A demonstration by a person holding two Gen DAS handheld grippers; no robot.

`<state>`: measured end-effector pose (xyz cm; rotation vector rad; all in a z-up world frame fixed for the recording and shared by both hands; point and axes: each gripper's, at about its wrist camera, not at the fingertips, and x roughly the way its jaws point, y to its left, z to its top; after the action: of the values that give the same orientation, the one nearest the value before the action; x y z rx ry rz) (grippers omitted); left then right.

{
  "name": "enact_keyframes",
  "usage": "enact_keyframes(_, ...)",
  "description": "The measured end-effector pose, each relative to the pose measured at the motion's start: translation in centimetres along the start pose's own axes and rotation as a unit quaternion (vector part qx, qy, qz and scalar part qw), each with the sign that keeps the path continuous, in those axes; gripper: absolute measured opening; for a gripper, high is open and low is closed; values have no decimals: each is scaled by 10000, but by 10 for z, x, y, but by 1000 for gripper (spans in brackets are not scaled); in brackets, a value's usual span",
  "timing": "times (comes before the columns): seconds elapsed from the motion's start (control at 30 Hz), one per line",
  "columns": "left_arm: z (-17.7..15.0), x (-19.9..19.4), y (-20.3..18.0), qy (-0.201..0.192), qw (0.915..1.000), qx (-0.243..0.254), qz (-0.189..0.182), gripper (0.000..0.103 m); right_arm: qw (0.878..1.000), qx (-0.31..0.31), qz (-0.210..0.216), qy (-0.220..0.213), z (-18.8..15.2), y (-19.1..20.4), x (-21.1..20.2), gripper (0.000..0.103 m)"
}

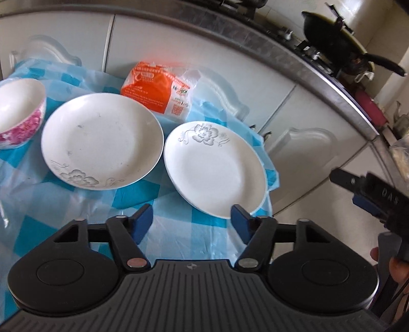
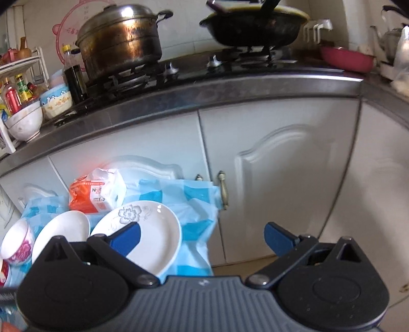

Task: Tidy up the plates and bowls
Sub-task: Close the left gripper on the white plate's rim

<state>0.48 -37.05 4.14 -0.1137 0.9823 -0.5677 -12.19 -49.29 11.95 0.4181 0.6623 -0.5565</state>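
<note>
Two white plates with grey flower prints lie on a blue checked cloth point(image 1: 38, 204). The larger plate point(image 1: 102, 140) is at the left, the smaller plate point(image 1: 214, 168) at the right, by the cloth's right edge. A white bowl with pink flowers point(image 1: 18, 115) stands at the far left. My left gripper point(image 1: 191, 224) is open and empty, just short of the smaller plate's near rim. My right gripper point(image 2: 202, 237) is open and empty, off the table's right side; it shows in the left wrist view point(image 1: 368, 194) too. The right wrist view shows the smaller plate point(image 2: 156, 237), larger plate point(image 2: 61, 232) and bowl point(image 2: 18, 242).
An orange and white packet point(image 1: 156, 89) lies behind the plates against white cabinet doors point(image 2: 281, 166). Above is a counter with a gas stove, a steel pot point(image 2: 120, 38), a black wok point(image 2: 253, 23), bowls point(image 2: 25, 122) and bottles.
</note>
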Motion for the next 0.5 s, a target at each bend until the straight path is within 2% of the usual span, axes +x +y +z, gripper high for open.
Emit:
enact_keyframes(0.23, 5, 37, 9, 137, 9997, -150, 106, 74, 9940, 480, 942, 292, 4, 7, 60, 102)
enact_keyframes(0.3, 6, 45, 8, 163, 9997, -139, 120, 74, 9912, 627, 1086, 436, 2, 7, 76, 101)
enact_keyframes(0.4, 8, 52, 10, 151, 9997, -142, 136, 74, 9859, 766, 1330, 666, 1, 7, 100, 94)
enact_keyframes(0.5, 10, 57, 9, 135, 9997, -124, 145, 72, 9835, 818, 1443, 727, 2, 8, 114, 91)
